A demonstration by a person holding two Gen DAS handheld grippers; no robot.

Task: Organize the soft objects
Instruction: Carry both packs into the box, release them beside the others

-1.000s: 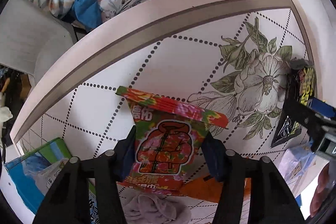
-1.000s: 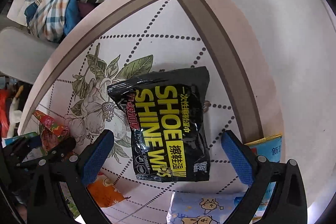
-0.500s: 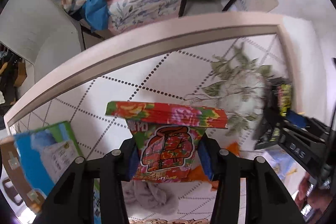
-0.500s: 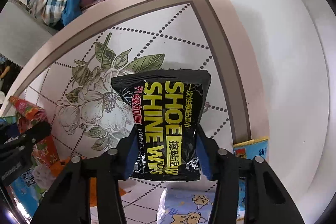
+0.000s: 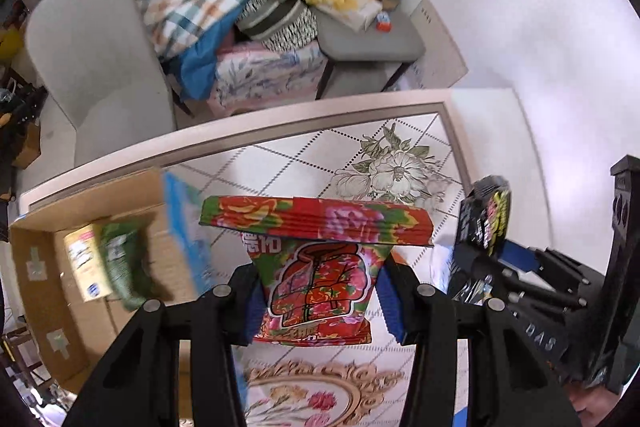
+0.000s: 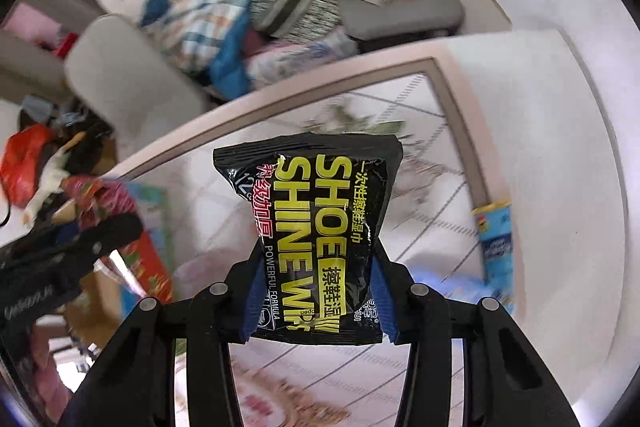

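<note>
Wipes pack [image 6: 320, 239] seemingly upright in right claw [image 6: 316, 301].

The left claw [image 5: 318, 301] is matte black plastic, with 2 angular fingers lined inside with blue pads [image 5: 387, 303] and 4 round silver screws across its linkage bars. The right claw [image 6: 316, 297] matches it: black frame, blue pads [image 6: 379, 297], 4 silver screws. From the left wrist view its black side carries pale raised lettering.
</note>
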